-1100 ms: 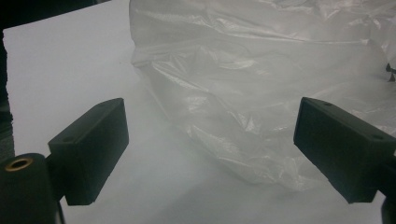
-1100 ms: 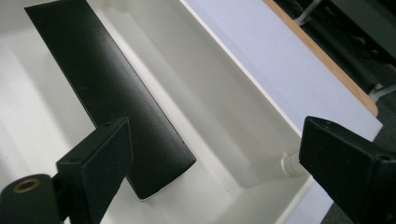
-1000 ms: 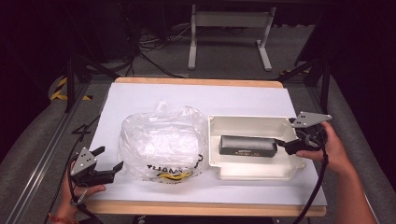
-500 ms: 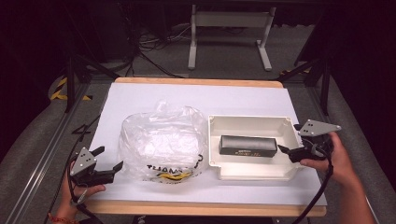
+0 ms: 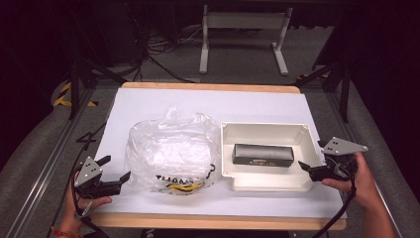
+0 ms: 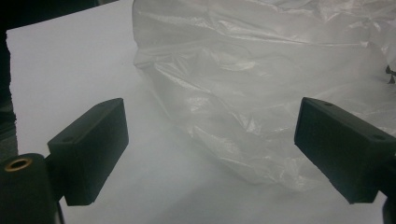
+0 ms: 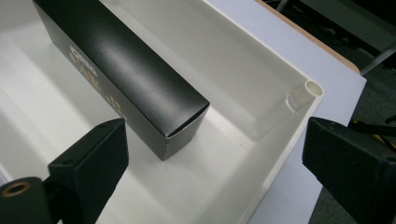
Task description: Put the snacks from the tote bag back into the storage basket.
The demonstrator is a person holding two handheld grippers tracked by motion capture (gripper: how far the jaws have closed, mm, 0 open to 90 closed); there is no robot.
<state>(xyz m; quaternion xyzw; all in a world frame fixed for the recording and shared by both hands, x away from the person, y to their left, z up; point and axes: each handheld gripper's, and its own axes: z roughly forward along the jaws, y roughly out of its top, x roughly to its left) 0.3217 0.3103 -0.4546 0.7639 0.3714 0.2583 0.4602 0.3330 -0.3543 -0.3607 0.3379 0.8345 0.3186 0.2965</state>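
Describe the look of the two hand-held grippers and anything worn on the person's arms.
Both the left gripper and the right gripper are black, each topped by a grey three-cornered plate with small holes. Their jaws are blocky black slabs with small holes; a brass-coloured ring sits beside one. A black cable trails from each. The left wrist wears a reddish band; no sleeves show.

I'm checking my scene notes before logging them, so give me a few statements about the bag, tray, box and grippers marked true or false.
1. The black box lies inside the white tray. True.
2. The left gripper is shut on the plastic bag. False: its jaws are open, short of the bag.
3. The right gripper is open at the tray's right end. True.
4. The plastic bag sits inside the tray. False: it lies on the white table cover, left of the tray.
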